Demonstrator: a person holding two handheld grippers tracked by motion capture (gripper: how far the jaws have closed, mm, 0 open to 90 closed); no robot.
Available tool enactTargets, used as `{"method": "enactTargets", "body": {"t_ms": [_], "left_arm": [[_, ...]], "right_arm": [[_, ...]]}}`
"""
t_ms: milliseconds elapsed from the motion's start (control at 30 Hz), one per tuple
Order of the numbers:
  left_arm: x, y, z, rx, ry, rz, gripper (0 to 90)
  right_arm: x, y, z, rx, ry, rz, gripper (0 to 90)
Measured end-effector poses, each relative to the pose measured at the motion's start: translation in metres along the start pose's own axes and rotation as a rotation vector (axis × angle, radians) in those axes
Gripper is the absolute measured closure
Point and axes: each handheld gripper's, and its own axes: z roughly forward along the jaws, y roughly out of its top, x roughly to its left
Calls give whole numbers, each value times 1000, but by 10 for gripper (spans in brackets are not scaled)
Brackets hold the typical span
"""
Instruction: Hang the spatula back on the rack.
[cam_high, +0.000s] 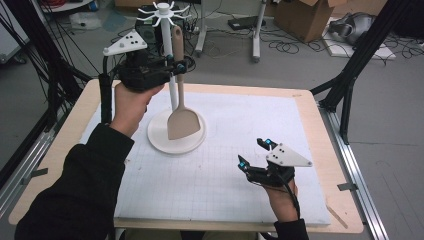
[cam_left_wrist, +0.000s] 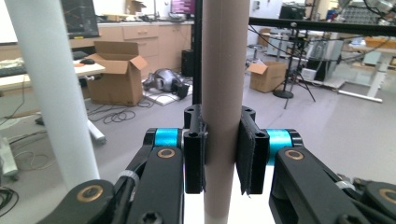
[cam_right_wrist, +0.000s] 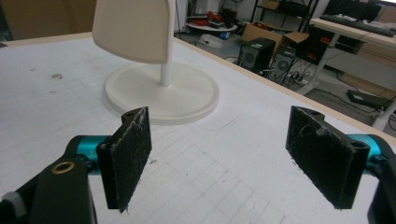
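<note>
A beige spatula (cam_high: 180, 107) hangs upright beside the white rack's pole (cam_high: 172, 90), its blade just above the rack's round base (cam_high: 155, 137). My left gripper (cam_high: 176, 66) is shut on the spatula's handle (cam_left_wrist: 223, 93), which runs straight up between the two pads (cam_left_wrist: 247, 156). The white pole (cam_left_wrist: 51, 88) stands just left of it in the left gripper view. My right gripper (cam_high: 254, 154) rests low over the mat at the front right, open with nothing between its pads (cam_right_wrist: 128, 156). Ahead of it I see the spatula's blade (cam_right_wrist: 135, 30) and the rack's base (cam_right_wrist: 187, 95).
The rack's hooked crown (cam_high: 163, 12) tops the pole. A white gridded mat (cam_high: 225, 165) covers the wooden table (cam_high: 320, 130). Black frame legs (cam_high: 350, 85) stand at the table's sides. Cardboard boxes (cam_high: 305, 17) and cables lie on the floor beyond.
</note>
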Motion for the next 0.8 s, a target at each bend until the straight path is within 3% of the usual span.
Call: {"method": "enactTargets", "body": {"t_ms": [433,633,800], "left_arm": [[10,2,8,1,33,-28,748],[18,-1,9,24,61,-35,748],[23,-4,6,21,81,-19,747]], "right_arm": [[-2,-1,-3,-2,4,5,213],[-1,-2,0,1,10,4,214],[-1,-2,1,0,10,1,214]]}}
